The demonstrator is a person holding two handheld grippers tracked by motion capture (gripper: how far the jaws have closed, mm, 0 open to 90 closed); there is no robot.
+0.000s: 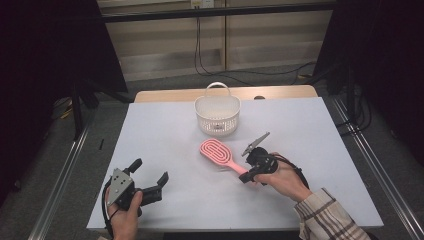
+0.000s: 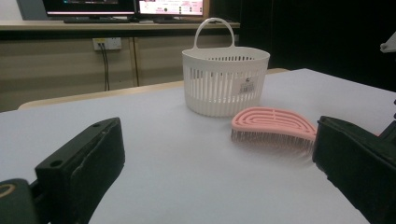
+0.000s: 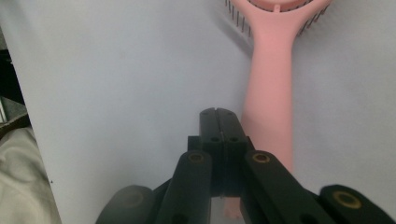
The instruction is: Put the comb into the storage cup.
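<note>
High view, brush: I see the pink brush [image 1: 220, 155] lying flat on the table [image 1: 165, 140], head towards the basket [image 1: 217, 116], handle pointing at my right hand [image 1: 282, 181].
High view, right gripper: my right gripper [image 1: 248, 174] sits at the handle's end, touching or just beside it; I cannot tell which from here.
High view, left gripper: my left gripper [image 1: 150, 171] rests near the table's front left, jaws spread, well apart from the brush.
Left gripper view: both black jaws stand wide with bare table between them; the brush [image 2: 273, 126] lies bristles down just in front of the basket [image 2: 225, 80].
Right gripper view: the jaws are pressed together with nothing between them, tips just beside the brush handle [image 3: 270, 93], which runs up along their right side; the bristled head sits at the top edge.
</note>
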